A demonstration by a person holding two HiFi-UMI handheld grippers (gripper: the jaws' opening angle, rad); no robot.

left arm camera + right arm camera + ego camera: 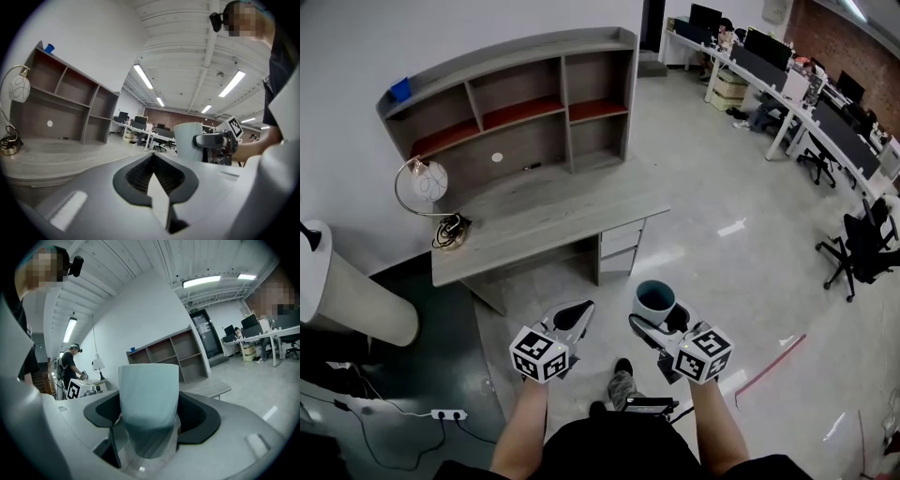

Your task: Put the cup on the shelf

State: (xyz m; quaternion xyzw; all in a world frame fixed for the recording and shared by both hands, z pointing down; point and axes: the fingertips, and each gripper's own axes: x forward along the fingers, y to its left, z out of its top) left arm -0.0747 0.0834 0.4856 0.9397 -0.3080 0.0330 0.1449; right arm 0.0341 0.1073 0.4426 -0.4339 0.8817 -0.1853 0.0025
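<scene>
- Cup (149,399): pale blue-grey, smooth, matte, no handle seen. Wide round mouth, walls taper to a narrower base. In head view the inside (655,298) looks dark teal w/ a lighter rim.
- Right tongs (149,437): spread round the cup and pinching its lower half, one jaw on each side. Cup sits right btwn the dark jaw pads, base down in the gap, upper half rising clear above them.
- Head view: cup at the front end of the right tongs (659,317), held over the floor.
- Left tongs (157,187): jaws pressed together tip to tip. From here the cup (189,140) is off to the right, near but apart.
- Left tongs (572,321) held level w/ the right pair, just beside them, not touching.
- Cup is upright: mouth up, base down, long axis vertical, roughly square to the jaws' line. No clear tilt.
- Grey wooden shelf unit w/ reddish boards (516,103) stands on the grey counter (553,220), ahead of both tongs and well apart from the cup.
- White globe lamp w/ gold arc stand (428,183) on the counter, ahead-left of the left tongs.
</scene>
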